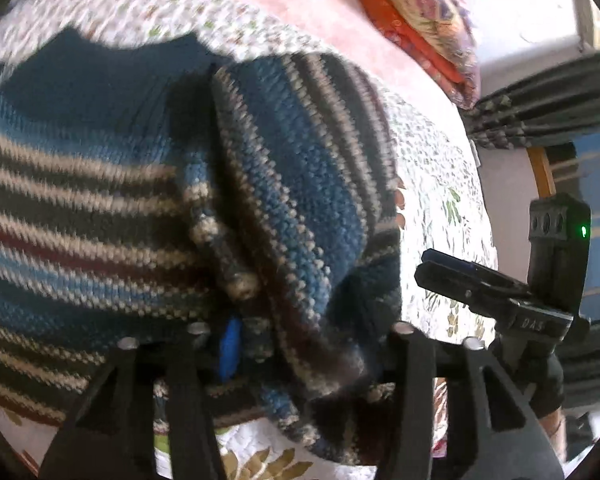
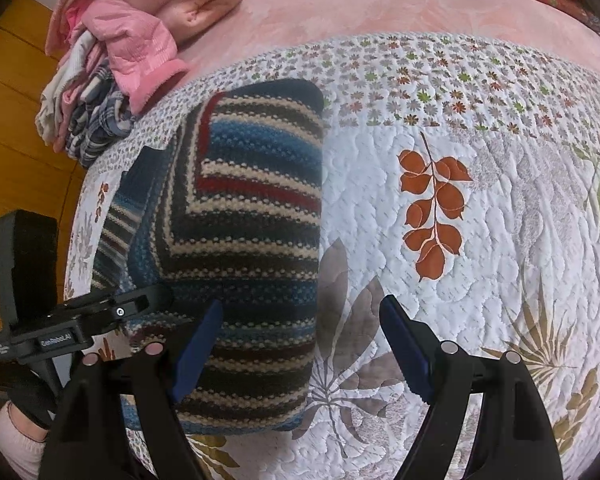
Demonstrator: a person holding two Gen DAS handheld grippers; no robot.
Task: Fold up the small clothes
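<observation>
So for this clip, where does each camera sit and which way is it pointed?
Left wrist: sits on the left tool, looking down close at the striped knit sweater bunched between its fingers; the right tool shows at the right edge.
Right wrist: sits on the right tool, held open, looking down over the folded sweater's right edge and the floral quilt; the left tool and a pink sleeve show at left.
Shared: sweater, quilt, and each view catches the other tool.

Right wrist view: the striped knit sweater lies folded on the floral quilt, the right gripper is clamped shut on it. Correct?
Not quite. The right gripper is open, holding nothing; the right wrist view shows it. The striped sweater does lie folded on the quilt.
</observation>
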